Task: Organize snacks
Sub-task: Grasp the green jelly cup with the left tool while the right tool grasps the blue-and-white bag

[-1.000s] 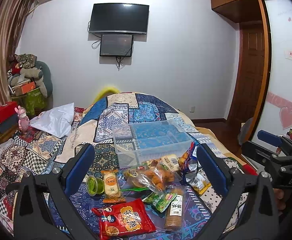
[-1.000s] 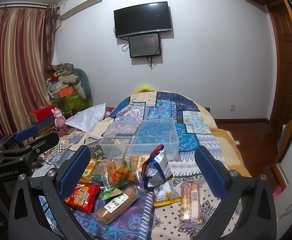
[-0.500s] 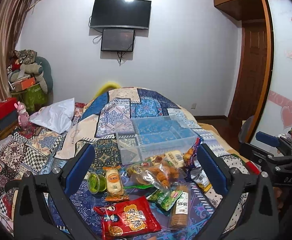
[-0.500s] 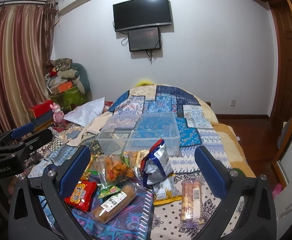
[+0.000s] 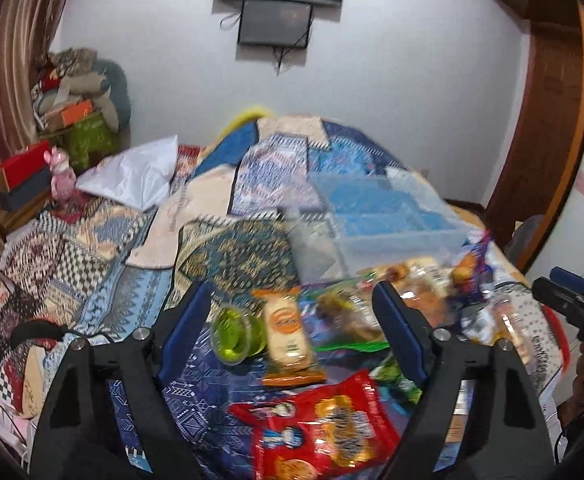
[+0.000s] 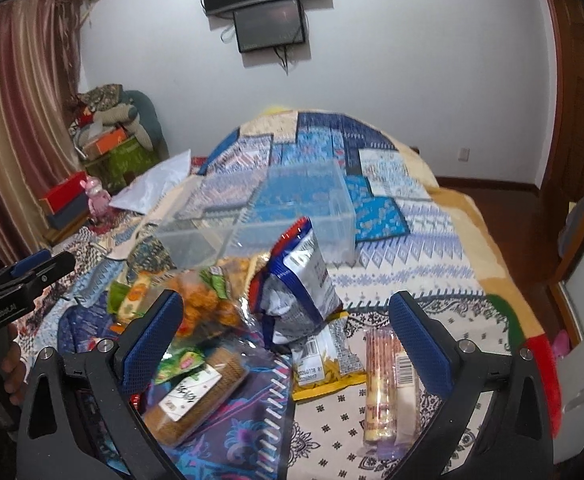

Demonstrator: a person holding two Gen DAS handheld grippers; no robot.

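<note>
Left gripper [image 5: 293,316], jaws just narrowed but empty, was seen over a green cup [image 5: 236,330] and biscuit pack [image 5: 290,338]; both might be pinched together. Right gripper [image 6: 288,330] was seen open above a tilted bag [image 6: 299,280], easily toppled, near the bin [image 6: 292,208].

A clear, smooth plastic box [image 6: 276,216] sits mid-frame on the bed's [image 6: 411,280] matt patterned cloth. The snack packets are glossy film, like the red one [image 5: 323,428] at lower centre. The pads [image 6: 152,340] look like textured blue rubber, on matt black plastic.
</note>
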